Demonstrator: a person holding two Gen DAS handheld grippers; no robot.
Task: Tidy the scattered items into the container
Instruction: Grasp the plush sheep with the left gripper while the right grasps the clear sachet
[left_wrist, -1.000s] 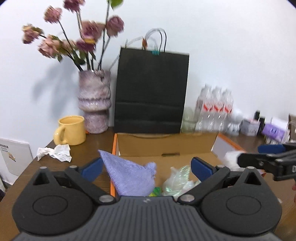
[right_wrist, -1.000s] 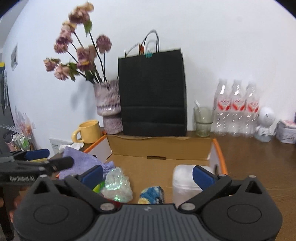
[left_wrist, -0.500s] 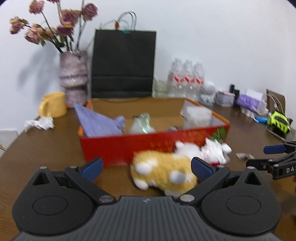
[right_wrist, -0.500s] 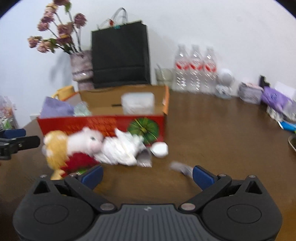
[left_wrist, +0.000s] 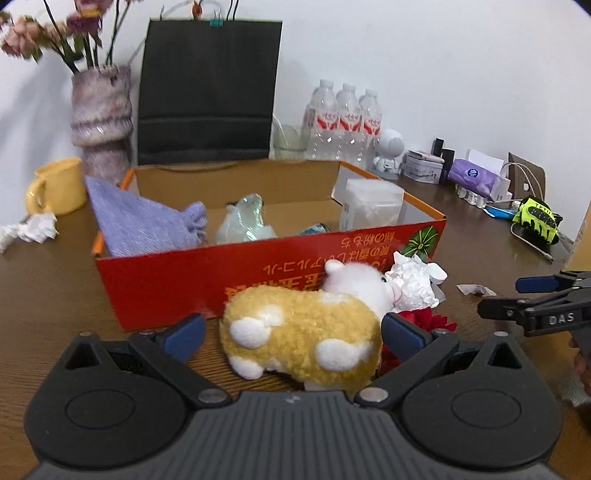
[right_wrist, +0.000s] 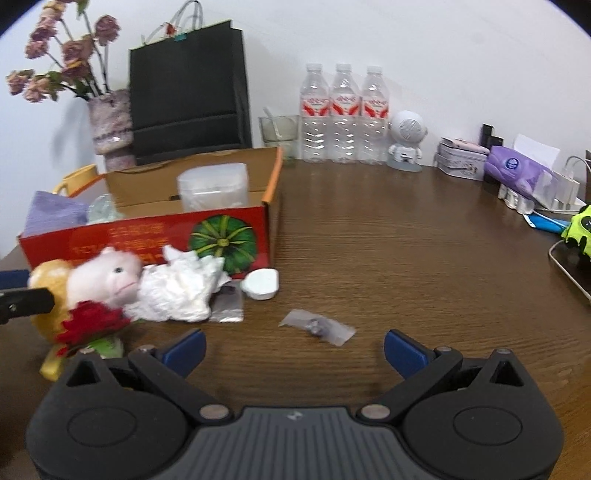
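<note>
A red cardboard box (left_wrist: 166, 280) (right_wrist: 147, 236) holds a purple cloth (left_wrist: 140, 221), a clear wrapper (left_wrist: 243, 221) and a white plastic tub (left_wrist: 369, 206). In front of it lie a yellow and white plush toy (left_wrist: 303, 332) (right_wrist: 107, 280), crumpled white paper (left_wrist: 410, 284) (right_wrist: 177, 291), a red fabric flower (right_wrist: 92, 321), a white cap (right_wrist: 260, 284) and a small clear packet (right_wrist: 317, 326). My left gripper (left_wrist: 291, 332) is open with the plush between its fingers. My right gripper (right_wrist: 293, 347) is open and empty just before the packet.
A black paper bag (left_wrist: 210, 92), a vase of dried flowers (left_wrist: 101, 118), a yellow mug (left_wrist: 59, 186), water bottles (right_wrist: 343, 114), a white speaker figure (right_wrist: 406, 140), a tissue pack (right_wrist: 517, 177) and a yellow-green glove (left_wrist: 537, 219) line the wooden table's back and right. Crumpled paper (left_wrist: 33, 230) lies left.
Both grippers have pulled back from above the box and dropped low over the table in front of it. The left one has closed in around the plush; the right one nears the packet.
</note>
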